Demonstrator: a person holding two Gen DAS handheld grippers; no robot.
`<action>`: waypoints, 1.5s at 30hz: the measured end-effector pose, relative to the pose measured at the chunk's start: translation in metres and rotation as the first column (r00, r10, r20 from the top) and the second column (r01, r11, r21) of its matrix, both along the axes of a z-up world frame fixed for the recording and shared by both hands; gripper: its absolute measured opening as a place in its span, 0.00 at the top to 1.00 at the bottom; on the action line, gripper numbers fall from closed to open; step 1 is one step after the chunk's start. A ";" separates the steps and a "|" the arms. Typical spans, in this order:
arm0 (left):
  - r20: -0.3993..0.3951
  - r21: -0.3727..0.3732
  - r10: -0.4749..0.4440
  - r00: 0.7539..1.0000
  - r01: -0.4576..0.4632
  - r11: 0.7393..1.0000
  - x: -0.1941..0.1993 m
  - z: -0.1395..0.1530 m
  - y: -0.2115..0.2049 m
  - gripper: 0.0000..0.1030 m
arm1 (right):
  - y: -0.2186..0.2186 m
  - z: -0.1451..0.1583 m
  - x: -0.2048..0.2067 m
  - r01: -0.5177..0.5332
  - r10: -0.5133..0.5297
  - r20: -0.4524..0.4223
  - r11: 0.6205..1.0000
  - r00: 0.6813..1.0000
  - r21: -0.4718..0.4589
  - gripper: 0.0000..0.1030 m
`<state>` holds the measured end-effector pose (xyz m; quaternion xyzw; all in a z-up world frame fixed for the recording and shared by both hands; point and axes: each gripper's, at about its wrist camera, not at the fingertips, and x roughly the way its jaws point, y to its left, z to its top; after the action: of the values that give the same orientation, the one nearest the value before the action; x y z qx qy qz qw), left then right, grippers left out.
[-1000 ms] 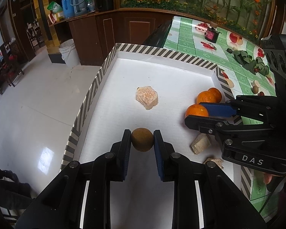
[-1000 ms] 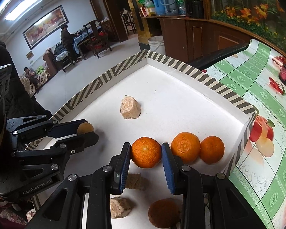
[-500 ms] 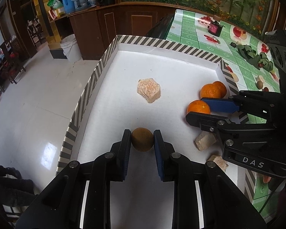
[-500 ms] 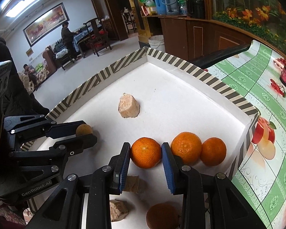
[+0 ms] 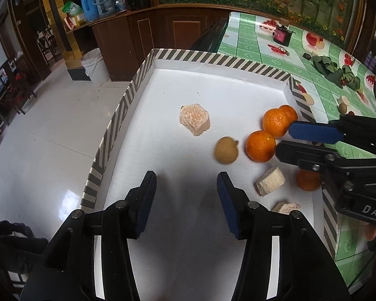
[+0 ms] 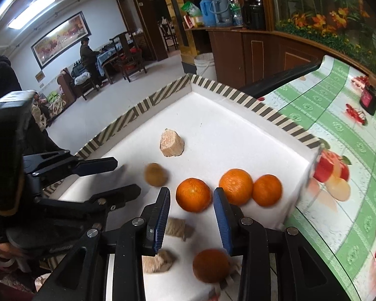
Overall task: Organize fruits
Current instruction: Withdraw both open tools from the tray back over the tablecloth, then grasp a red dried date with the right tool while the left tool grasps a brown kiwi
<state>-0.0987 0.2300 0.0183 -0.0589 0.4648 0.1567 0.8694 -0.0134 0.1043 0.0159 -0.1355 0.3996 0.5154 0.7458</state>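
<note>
Lying loose on the white tray (image 5: 213, 95), the brown fruit (image 5: 226, 149) sits just beside the nearest orange (image 5: 260, 146), ahead of the left tool (image 5: 186, 202), whose jaws stand wide apart. Flanking that same orange (image 6: 193, 195), the right tool (image 6: 191, 217) looks slightly parted, its pads not visibly touching.

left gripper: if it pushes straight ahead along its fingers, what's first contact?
Likely nothing at first: the open left gripper faces bare white tray floor. The brown fruit sits just right of centre, near the right finger's path, so it may get clipped; depth is unclear. Beyond it is the pale block.
</note>
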 end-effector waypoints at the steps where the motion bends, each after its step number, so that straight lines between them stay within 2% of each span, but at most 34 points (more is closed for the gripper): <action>1: 0.006 -0.003 0.000 1.000 0.000 1.000 -0.001 0.001 -0.001 0.51 | -0.006 0.003 0.000 0.009 -0.009 0.006 1.000 1.000 0.001 0.67; 11: 0.085 0.020 -0.059 0.995 0.057 0.998 0.003 0.022 -0.039 0.51 | -0.066 0.008 0.005 0.128 -0.128 -0.006 0.991 0.992 0.038 0.67; 19: 0.115 -0.007 -0.142 0.983 0.144 0.990 0.019 0.030 -0.084 0.51 | -0.124 0.012 0.012 0.234 -0.235 0.009 0.971 0.972 0.042 0.67; 25: 0.114 -0.031 -0.205 0.972 0.210 0.977 0.036 0.031 -0.119 0.51 | -0.178 0.007 0.024 0.337 -0.337 0.014 0.941 0.941 0.025 0.67; 33: 0.102 -0.029 -0.314 0.944 0.319 0.947 0.061 0.029 -0.169 0.51 | -0.241 -0.009 0.047 0.459 -0.459 0.003 0.888 0.888 -0.016 0.66; 38: 0.086 -0.057 -0.352 0.932 0.357 0.932 0.080 0.026 -0.186 0.51 | -0.250 -0.016 0.062 0.479 -0.479 -0.007 0.878 0.878 -0.024 0.66; 45: 0.058 -0.081 -0.381 0.923 0.384 0.920 0.103 0.021 -0.196 0.51 | -0.223 -0.018 0.096 0.431 -0.429 0.055 0.902 0.902 -0.040 0.66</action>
<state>0.0039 0.0344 0.0394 -0.0095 0.4561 -0.0386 0.8890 0.0829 -0.1188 -0.0020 -0.0747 0.4159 0.3248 0.8461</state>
